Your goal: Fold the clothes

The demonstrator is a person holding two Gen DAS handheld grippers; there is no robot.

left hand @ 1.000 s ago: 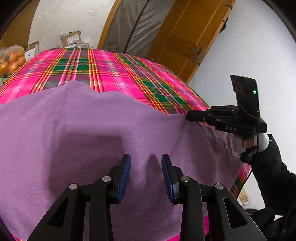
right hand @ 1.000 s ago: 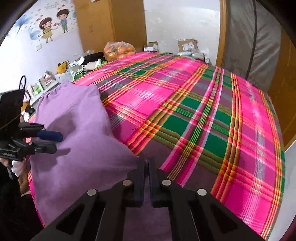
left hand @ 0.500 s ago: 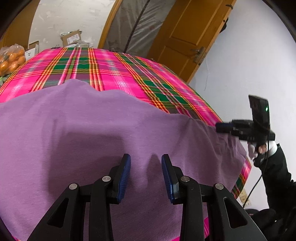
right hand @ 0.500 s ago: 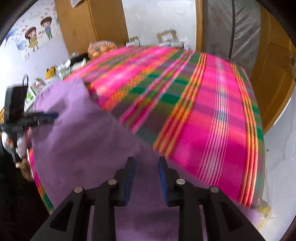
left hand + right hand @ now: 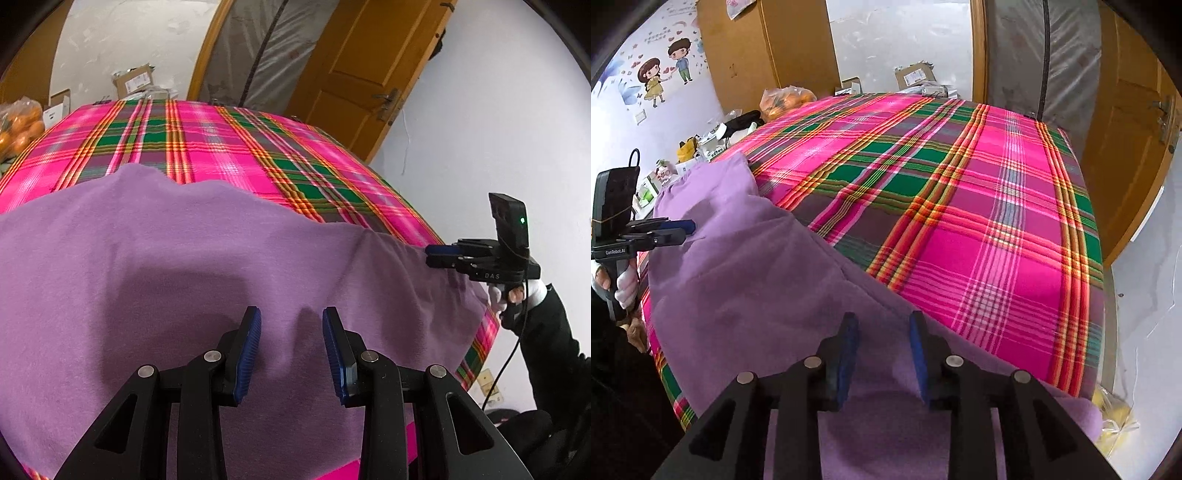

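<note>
It was a lived-in room of a home, likely a bedroom. A bright pink, green and orange plaid bedsheet [image 5: 960, 206] covered a broad bed. Cartoon stickers of a boy and a girl [image 5: 665, 66] decorated the pale wall beside a tall wooden wardrobe [image 5: 768, 51]. A brown panelled wooden door with a lever handle [image 5: 354, 74] stood nearby, with opened cardboard parcels [image 5: 135, 79] and a plastic bag of oranges [image 5: 786, 101] beyond the bed.
</note>
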